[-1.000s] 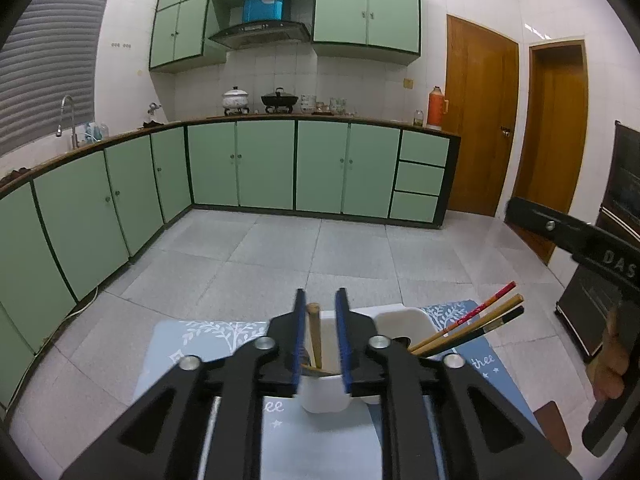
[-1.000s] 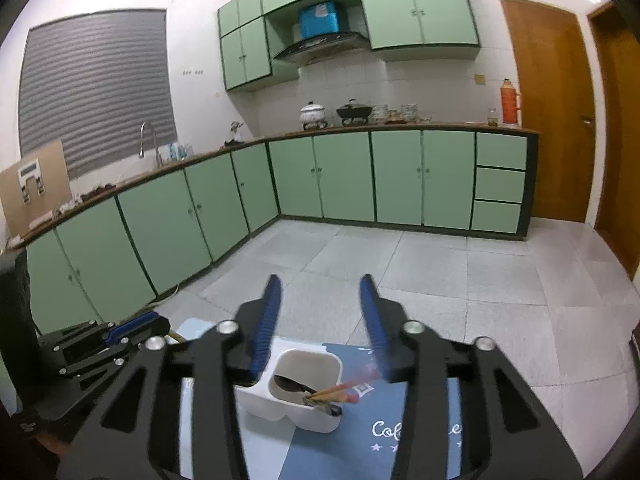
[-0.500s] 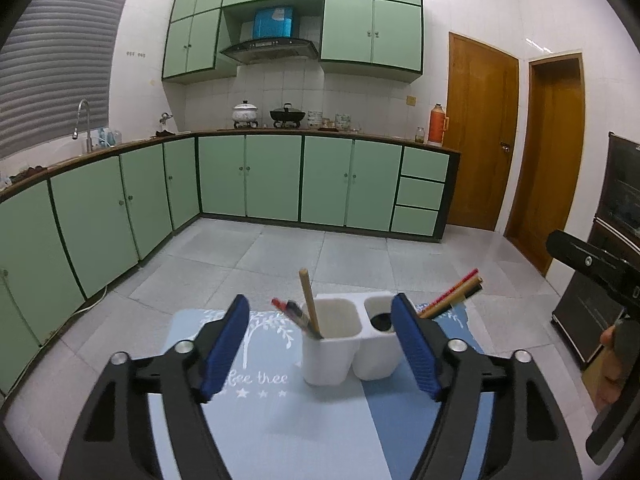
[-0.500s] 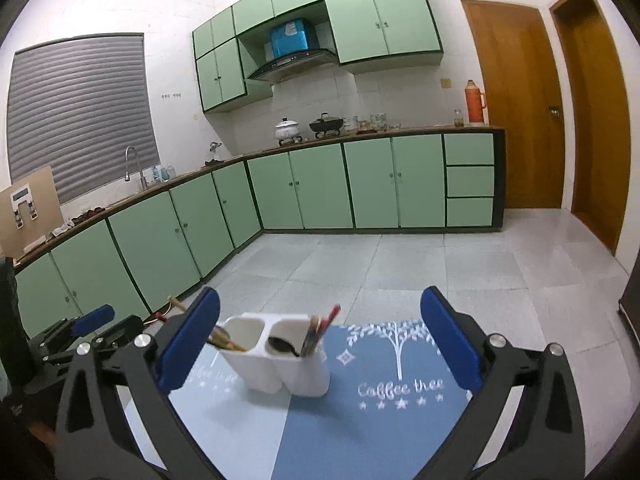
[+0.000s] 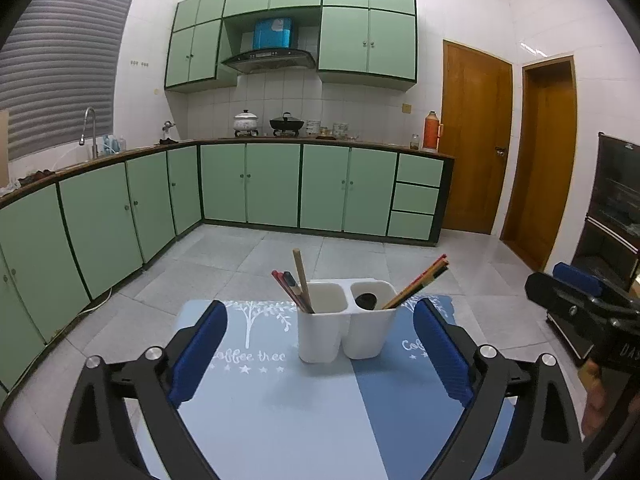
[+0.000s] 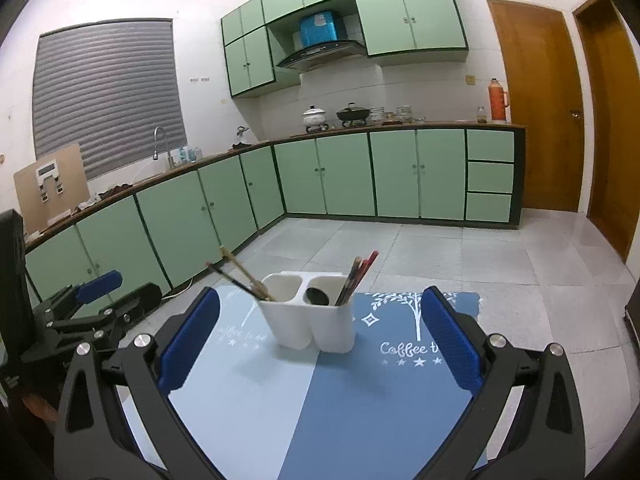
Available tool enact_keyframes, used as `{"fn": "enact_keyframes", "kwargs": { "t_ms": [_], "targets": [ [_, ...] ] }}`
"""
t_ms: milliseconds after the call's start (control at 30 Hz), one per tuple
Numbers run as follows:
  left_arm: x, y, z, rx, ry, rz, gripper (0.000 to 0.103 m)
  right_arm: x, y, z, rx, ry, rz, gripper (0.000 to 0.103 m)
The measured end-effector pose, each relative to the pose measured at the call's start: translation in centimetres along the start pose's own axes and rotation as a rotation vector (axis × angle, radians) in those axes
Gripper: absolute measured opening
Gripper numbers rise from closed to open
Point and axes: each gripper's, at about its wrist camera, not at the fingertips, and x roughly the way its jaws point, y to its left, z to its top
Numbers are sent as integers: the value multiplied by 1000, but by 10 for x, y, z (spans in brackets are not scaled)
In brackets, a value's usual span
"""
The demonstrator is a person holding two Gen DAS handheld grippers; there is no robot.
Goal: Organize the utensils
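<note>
Here, left wrist view: white two-cup utensil holder (image 5: 346, 322) upright on blue mat (image 5: 320, 408); chopsticks (image 5: 294, 290) in its left cup, more chopsticks (image 5: 418, 282) in its right. Left gripper (image 5: 320, 354) short of holder, jaws opening, nothing between.

Right wrist view: same holder (image 6: 310, 320) mid-mat (image 6: 360, 408); right gripper (image 6: 320, 340) fingers wide apart, empty.

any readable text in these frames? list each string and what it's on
"Coffee tree": white print on the blue placemat, left half; repeated on its right half, cut off as "Coffee t" in the right wrist view.
"DAS": on the right gripper body, cut off.
Blue box label above the range hood: too blurred.
</note>
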Motion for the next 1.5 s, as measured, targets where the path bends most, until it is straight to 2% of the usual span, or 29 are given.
{"fn": "enact_keyframes", "kwargs": {
  "t_ms": [733,1500],
  "targets": [
    [-34,1,-5,-10,-31,11,97,-24,20,-2,-51,-4,34,98],
    [-49,-3,-9,0,-44,16,97,-24,27,1,-67,-6,42,98]
  ]
}}
